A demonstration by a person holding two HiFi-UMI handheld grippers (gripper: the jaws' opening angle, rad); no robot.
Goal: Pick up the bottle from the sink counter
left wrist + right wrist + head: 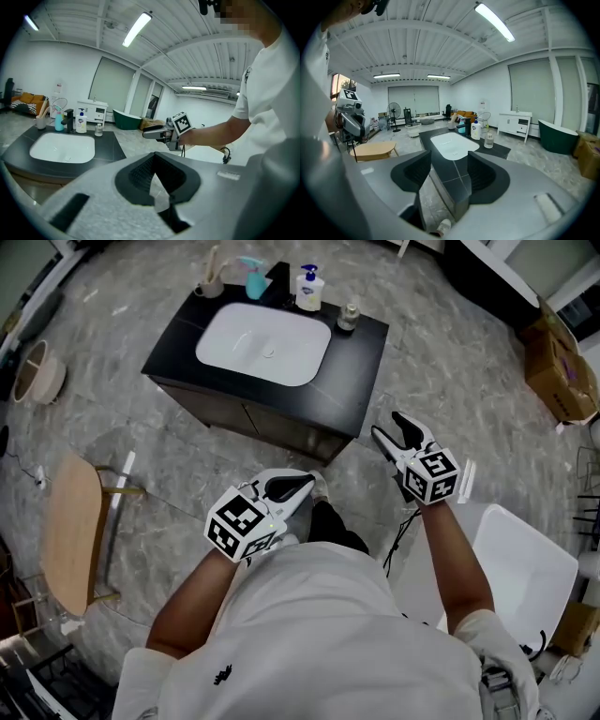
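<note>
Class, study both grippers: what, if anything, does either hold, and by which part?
Nothing is held. The grey right gripper has its jaws apart and empty; the grey left gripper has its jaws together on nothing.

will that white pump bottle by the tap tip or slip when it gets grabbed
The pump bottle looks plastic, so probably light and not fragile. It stands upright, taller than wide, so a sideways nudge could tip it, perhaps into the small clear bottle beside it. Its smooth sides may slip.
</note>
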